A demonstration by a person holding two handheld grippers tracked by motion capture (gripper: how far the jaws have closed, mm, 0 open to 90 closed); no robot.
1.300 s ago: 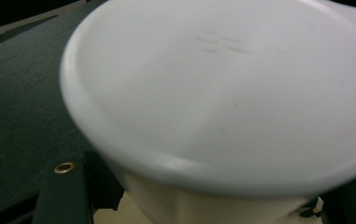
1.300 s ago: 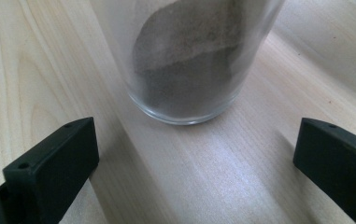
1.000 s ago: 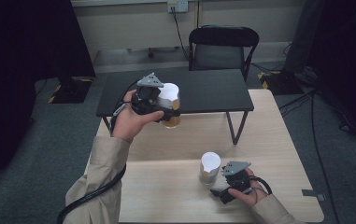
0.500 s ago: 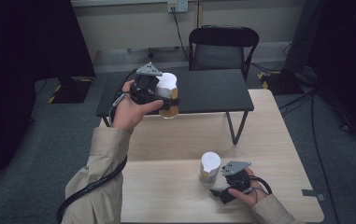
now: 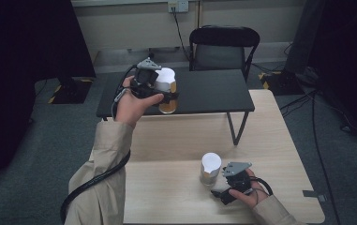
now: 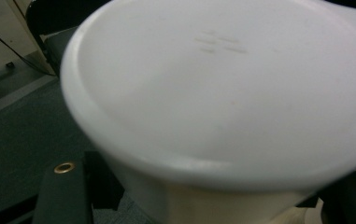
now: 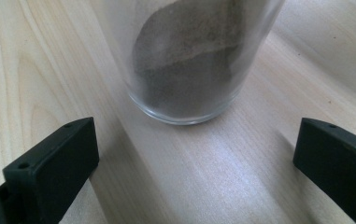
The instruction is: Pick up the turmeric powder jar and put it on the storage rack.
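My left gripper (image 5: 165, 96) is held up in the air and is shut on a glass jar (image 5: 166, 83) with a white lid and amber contents. In the left gripper view the jar's white lid (image 6: 222, 88) looms close, with a black finger (image 6: 63, 196) beside its body. A second white-lidded glass (image 5: 210, 166) stands on the light wooden table (image 5: 270, 140). My right gripper (image 5: 219, 191) rests on that table just beside it, open. The right gripper view has this glass (image 7: 189, 60), holding brown powder, beyond the spread fingers (image 7: 49, 163), apart from both.
A low dark table (image 5: 213, 93) stands past the wooden one, under the raised jar. A black chair (image 5: 223, 47) sits behind it by the wall. Cables run across the grey carpet at the right (image 5: 316, 117).
The left hand has carried its jar a little farther away, toward the dark table. The right gripper and the glass beside it have stayed put.
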